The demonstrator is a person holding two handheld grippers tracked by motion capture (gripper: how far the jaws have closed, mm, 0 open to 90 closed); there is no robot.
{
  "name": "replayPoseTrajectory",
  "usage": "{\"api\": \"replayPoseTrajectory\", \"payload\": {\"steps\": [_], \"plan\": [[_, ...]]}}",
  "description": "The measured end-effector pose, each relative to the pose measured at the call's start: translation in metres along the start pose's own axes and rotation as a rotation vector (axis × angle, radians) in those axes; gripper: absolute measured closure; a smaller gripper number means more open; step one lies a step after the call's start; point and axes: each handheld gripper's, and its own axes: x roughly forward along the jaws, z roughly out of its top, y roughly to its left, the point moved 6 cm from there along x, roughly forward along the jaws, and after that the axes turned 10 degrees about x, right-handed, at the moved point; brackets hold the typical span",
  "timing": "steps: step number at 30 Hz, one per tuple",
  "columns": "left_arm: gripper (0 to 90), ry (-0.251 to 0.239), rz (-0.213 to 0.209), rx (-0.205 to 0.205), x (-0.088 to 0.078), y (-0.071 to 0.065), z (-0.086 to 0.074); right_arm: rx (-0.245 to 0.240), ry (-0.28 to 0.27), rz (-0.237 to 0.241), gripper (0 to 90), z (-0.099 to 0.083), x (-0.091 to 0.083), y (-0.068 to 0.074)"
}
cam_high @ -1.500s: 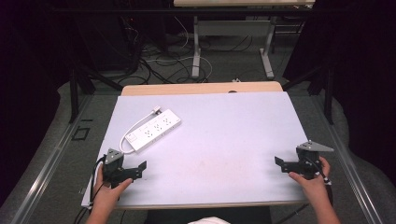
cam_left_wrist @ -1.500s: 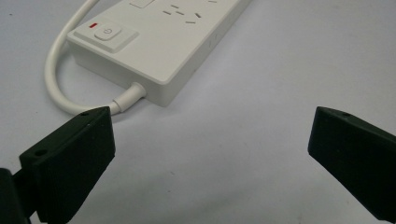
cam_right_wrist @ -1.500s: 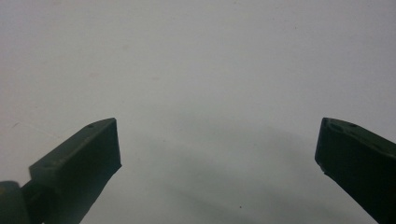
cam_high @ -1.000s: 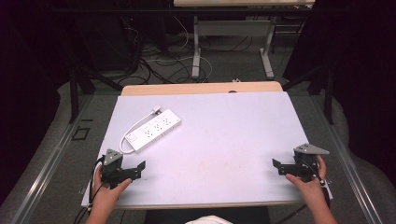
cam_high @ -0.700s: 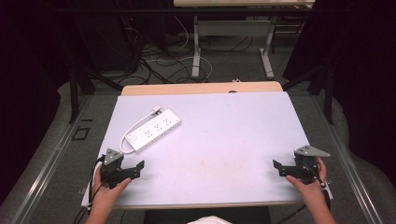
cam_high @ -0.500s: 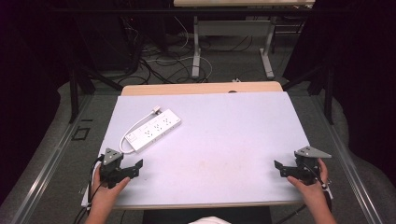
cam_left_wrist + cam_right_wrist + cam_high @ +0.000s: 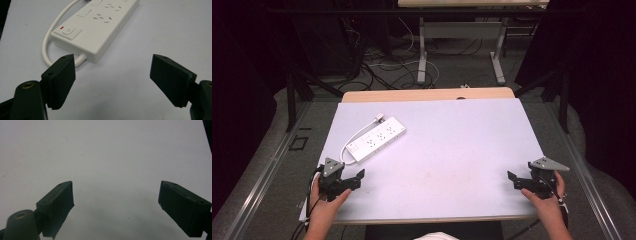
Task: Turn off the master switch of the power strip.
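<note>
two grippers sit at the near corners of my white table (image 7: 452, 145), one in each of my hands. my left gripper (image 7: 356, 179) hovers low at the near left corner, pointing toward the white power strip (image 7: 377, 139), which lies at an angle on the left half of the table, just beyond my jaws and not touching them. in the left gripper view the strip's switch end (image 7: 68, 31) and its white cord (image 7: 47, 47) are just ahead of my left gripper (image 7: 112, 82); the jaws stand apart with bare table between them. they have just been closing a little: compared with a second ago the gap looks slightly narrower, and nothing is caught in it. my left hand (image 7: 324, 205) has barely shifted, a touch nearer to me. my right gripper (image 7: 516, 179) rests at the near right corner, well apart from the strip, much where it was before; its jaws are spread wide over bare table in the right gripper view (image 7: 116, 207). the strip itself has not moved.
</note>
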Motion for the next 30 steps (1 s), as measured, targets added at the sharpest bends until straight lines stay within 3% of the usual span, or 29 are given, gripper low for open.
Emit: {"api": "replayPoseTrajectory", "payload": {"steps": [7, 18, 30], "plan": [[24.4, -0.034, -0.003, -0.013, -0.005, 0.003, 0.004, 0.000, -0.001, -0.007, 12.4, 0.000, 0.000, 0.000], [30.2, -0.023, -0.036, -0.046, -0.010, 0.000, 0.006, 0.025, -0.006, -0.006, 12.3, 0.000, 0.000, 0.001], [49.0, 0.009, -0.068, -0.051, -0.015, -0.002, 0.006, 0.025, -0.008, 0.000, 12.4, 0.000, -0.001, 0.002]]}}
